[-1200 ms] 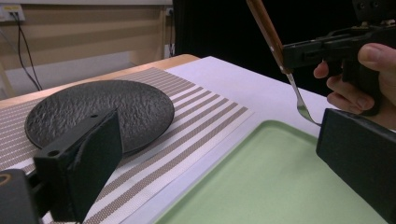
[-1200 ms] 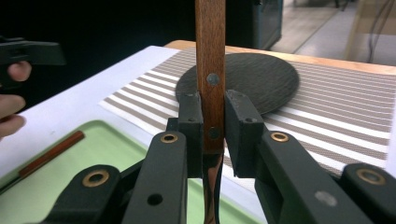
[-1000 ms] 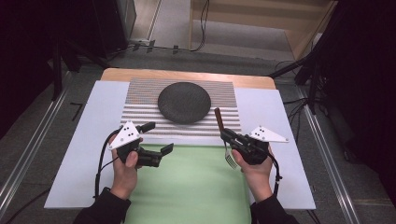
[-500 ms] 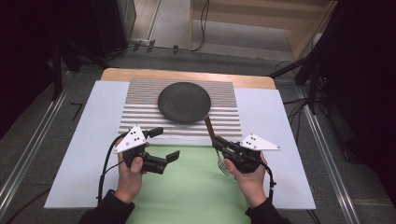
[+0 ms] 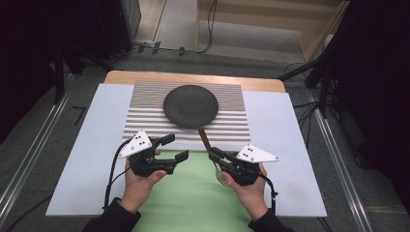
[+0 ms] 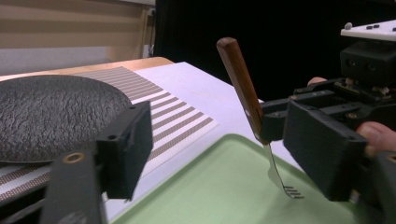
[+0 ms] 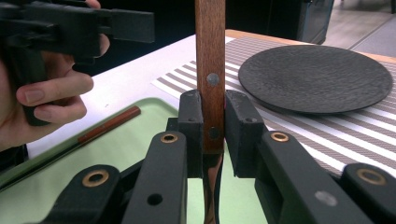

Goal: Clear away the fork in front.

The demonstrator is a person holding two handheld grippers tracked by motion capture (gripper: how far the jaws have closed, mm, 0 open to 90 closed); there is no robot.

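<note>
A fork (image 5: pixel 205 139) with a brown wooden handle stands tilted over the green tray (image 5: pixel 193 203), tines (image 6: pixel 292 191) down. My right gripper (image 5: pixel 215 155) is shut on the handle (image 7: pixel 210 79), its pads clamping it from both sides just above the metal neck. My left gripper (image 5: pixel 175 148) hovers over the tray's far left corner, its open end facing the fork. Its jaws have just been closing, they still stand apart and nothing is between them. In the left gripper view the fork (image 6: pixel 243 88) is a little beyond the jaws.
A round black plate (image 5: pixel 190 105) rests on a striped placemat (image 5: pixel 140 121) behind the tray, all on a white board (image 5: pixel 275 125). A second brown-handled utensil (image 7: pixel 109 123) lies flat on the tray by the left hand (image 7: pixel 46 98).
The right hand has carried the fork leftward and nearer, from the placemat's right edge to over the tray. The left gripper's jaws have narrowed; that hand has barely moved.
</note>
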